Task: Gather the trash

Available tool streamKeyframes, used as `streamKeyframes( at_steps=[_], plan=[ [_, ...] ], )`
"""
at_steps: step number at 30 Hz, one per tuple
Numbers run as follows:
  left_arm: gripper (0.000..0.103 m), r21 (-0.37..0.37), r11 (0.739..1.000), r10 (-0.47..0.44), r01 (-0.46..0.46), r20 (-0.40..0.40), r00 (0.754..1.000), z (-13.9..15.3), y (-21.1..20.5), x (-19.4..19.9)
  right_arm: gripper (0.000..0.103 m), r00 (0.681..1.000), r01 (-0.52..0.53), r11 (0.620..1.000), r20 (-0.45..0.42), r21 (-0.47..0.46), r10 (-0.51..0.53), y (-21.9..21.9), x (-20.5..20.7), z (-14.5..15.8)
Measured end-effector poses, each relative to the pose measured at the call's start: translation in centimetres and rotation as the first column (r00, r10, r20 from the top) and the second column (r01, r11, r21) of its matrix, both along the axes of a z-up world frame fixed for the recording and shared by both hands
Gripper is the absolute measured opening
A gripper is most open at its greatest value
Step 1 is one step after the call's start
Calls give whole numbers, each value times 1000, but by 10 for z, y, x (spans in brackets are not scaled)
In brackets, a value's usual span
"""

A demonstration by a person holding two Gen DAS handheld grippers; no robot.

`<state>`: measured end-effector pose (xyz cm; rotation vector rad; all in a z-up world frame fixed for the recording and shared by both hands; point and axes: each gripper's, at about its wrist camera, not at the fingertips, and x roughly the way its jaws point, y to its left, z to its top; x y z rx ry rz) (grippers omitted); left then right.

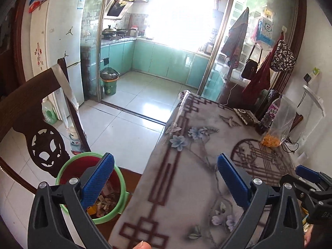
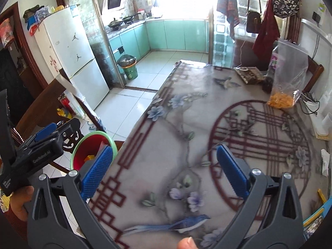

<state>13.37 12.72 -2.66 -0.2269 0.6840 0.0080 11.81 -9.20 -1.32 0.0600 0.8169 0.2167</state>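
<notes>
A red trash bin with a green rim (image 1: 113, 211) stands on a chair at the table's left edge, with scraps inside; it also shows in the right wrist view (image 2: 79, 145). My left gripper (image 1: 166, 178) is open and empty, held over the table's left edge beside the bin. My right gripper (image 2: 165, 172) is open and empty above the flowered tablecloth (image 2: 186, 114). A crumpled white tissue (image 2: 325, 161) lies at the table's right edge. A clear bag with orange pieces (image 2: 287, 78) stands at the far right, also seen in the left wrist view (image 1: 279, 124).
A dark wooden chair back (image 1: 35, 112) stands left of the table. A bottle (image 1: 269, 114) and a dark packet (image 2: 249, 73) sit at the table's far end. A white fridge (image 1: 62, 47) and a green kitchen bin (image 1: 109, 81) stand beyond. Yellow and blue items (image 2: 317, 213) lie bottom right.
</notes>
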Motion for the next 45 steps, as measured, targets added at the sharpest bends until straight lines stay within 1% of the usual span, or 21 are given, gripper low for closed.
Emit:
streamKeyframes(
  at_steps=[3,6,8,10,11,13,15,17,19,21,24,28,31,37,45],
  plan=[
    [95,19,1000,5,-5,27,1000,15,-28,-6,98,998,8,1000,55,11,-9,-24,-7,10],
    [95,29,1000,6,-8,84,996,34,-52,-16,98,983,29,1000,183,5,-30,-48,-20,30],
    [95,38,999,7,-13,145,989,48,-67,-24,98,963,45,999,264,4,-44,-59,-28,40],
    [95,63,998,16,-29,204,979,60,-82,-31,98,929,88,996,362,-16,-76,-69,-37,50],
    [95,87,994,39,-61,236,971,65,-91,-36,98,911,118,992,402,-32,-96,-73,-42,53],
    [95,106,991,53,-82,253,966,73,-103,-38,98,885,182,982,442,-43,-144,-81,-48,56],
    [95,93,994,37,-62,246,969,78,-112,-38,98,890,209,978,418,-22,-181,-92,-49,55],
    [95,97,993,46,-72,244,969,83,-120,-39,98,912,196,980,365,14,-188,-101,-46,54],
    [95,107,991,51,-80,247,968,88,-125,-41,98,917,199,980,348,29,-196,-106,-46,53],
    [95,110,991,49,-78,242,969,91,-128,-41,98,912,203,979,360,17,-196,-109,-48,53],
    [95,111,990,58,-86,233,971,93,-130,-44,98,914,198,980,361,-7,-182,-110,-50,56],
    [95,120,988,66,-93,214,975,90,-129,-44,98,914,201,980,360,2,-188,-109,-52,58],
    [95,122,988,67,-93,204,977,87,-130,-44,98,920,196,981,346,1,-184,-111,-51,55],
    [95,155,983,63,-95,199,978,87,-137,-44,98,922,195,981,341,-2,-183,-110,-52,52],
    [95,162,982,64,-97,197,978,87,-140,-44,98,920,202,979,342,1,-191,-115,-52,53]
  ],
)
